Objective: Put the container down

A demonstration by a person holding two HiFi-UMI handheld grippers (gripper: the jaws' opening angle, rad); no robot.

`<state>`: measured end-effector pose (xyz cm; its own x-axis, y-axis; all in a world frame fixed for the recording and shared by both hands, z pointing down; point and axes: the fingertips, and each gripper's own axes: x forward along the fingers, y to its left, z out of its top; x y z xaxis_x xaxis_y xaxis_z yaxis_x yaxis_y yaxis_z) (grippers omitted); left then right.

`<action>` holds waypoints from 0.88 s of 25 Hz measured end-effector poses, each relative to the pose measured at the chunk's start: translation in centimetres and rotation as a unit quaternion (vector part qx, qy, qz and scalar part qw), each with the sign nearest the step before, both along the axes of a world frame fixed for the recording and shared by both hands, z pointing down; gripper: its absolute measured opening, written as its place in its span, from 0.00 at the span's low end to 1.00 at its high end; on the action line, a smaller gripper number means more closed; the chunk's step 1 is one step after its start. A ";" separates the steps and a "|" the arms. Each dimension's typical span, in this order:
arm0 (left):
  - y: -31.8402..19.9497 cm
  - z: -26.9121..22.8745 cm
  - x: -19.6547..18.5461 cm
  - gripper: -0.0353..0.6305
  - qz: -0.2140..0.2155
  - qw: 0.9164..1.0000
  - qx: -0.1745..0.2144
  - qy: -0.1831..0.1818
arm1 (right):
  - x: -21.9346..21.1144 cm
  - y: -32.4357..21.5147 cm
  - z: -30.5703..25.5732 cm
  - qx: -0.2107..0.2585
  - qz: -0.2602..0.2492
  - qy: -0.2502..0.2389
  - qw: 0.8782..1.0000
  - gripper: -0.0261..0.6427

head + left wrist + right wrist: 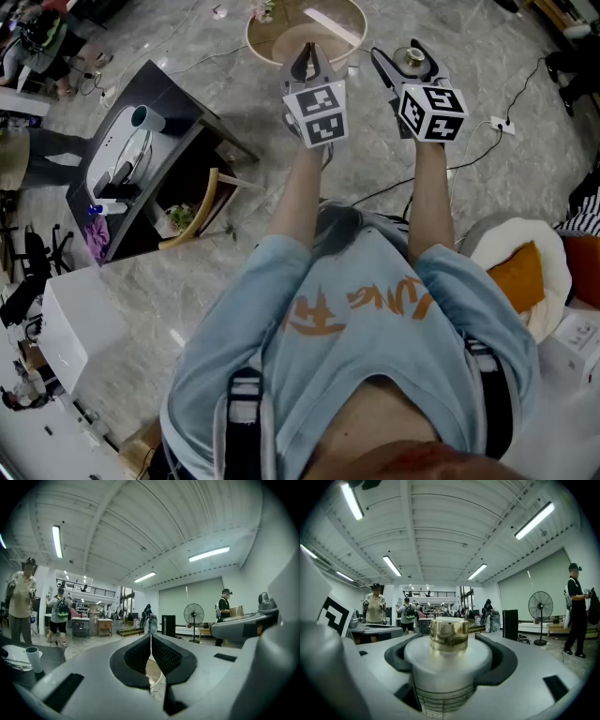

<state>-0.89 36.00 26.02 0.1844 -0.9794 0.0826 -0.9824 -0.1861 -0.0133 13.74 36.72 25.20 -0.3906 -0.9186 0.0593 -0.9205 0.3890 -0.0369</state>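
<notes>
Below, container [448, 663] base out of view within right gripper [451, 652].

Grey marble floor [525, 187], round wooden table [272, 37], standing fan [540, 605], ceiling strip lights [534, 520]

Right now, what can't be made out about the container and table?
- Container base: right gripper view, cut off by the bottom edge.
- Container body: head view, hidden behind the right gripper.
- Round table: head view, partly behind the left gripper, cut by top edge.

place: open workshop hall | cues: strip lights [534, 520], workbenches [104, 624], pedestal fan [540, 606]
</notes>
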 end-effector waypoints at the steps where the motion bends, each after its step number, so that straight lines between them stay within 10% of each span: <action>1: 0.1 0.0 0.1 0.10 0.001 1.000 0.000 0.000 | 0.1 0.2 -0.1 0.001 -0.001 -0.001 1.000 0.58; 22: -0.9 -0.1 -0.9 0.10 -0.014 1.000 -0.010 0.008 | 1.8 -0.4 -2.1 0.037 -0.026 -0.065 0.997 0.58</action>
